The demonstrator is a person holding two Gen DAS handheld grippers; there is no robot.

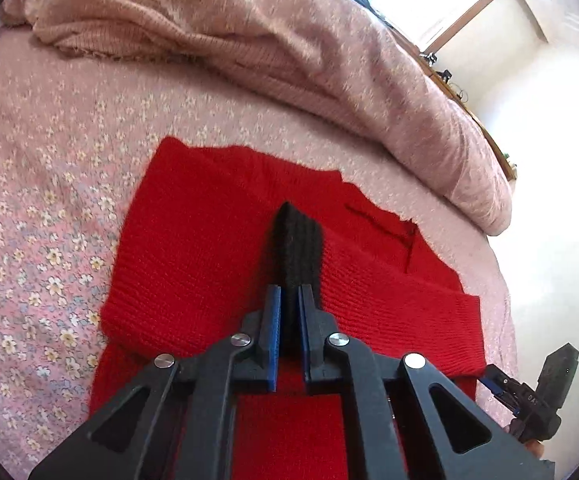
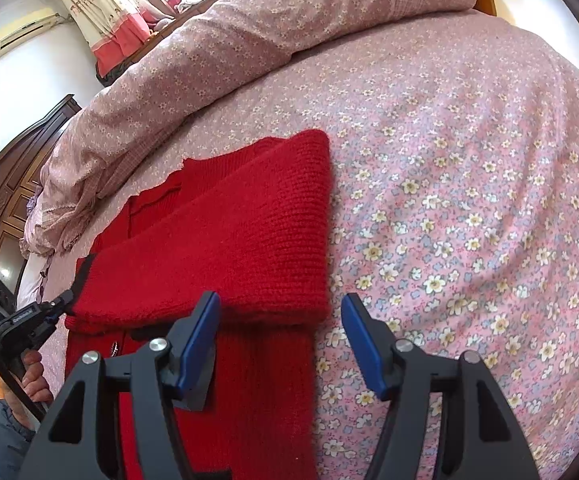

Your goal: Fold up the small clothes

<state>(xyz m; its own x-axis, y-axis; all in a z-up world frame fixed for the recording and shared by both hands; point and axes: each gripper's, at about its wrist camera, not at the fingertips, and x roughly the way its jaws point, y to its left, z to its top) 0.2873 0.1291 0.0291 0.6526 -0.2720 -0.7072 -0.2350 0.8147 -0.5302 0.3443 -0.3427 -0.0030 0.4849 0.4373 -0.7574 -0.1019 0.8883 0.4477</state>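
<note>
A red knitted sweater (image 1: 209, 248) lies partly folded on the bed, one sleeve laid across its body. My left gripper (image 1: 289, 294) is shut on the sleeve's black ribbed cuff (image 1: 297, 248), which sticks out past the blue pads. The right wrist view shows the same sweater (image 2: 249, 232), with the left gripper (image 2: 63, 300) pinching the black cuff (image 2: 83, 268) at its left edge. My right gripper (image 2: 281, 304) stands open just above the near right corner of the folded layer, its pads pressing on nothing. It also shows at the lower right of the left wrist view (image 1: 545, 384).
The flowered pink bed sheet (image 2: 469, 200) spreads wide to the right of the sweater. A bunched pink quilt (image 1: 329, 60) lies along the far side. A dark wooden wardrobe (image 2: 13, 184) stands past the bed's left edge. A person's hand (image 2: 33, 376) holds the left gripper's handle.
</note>
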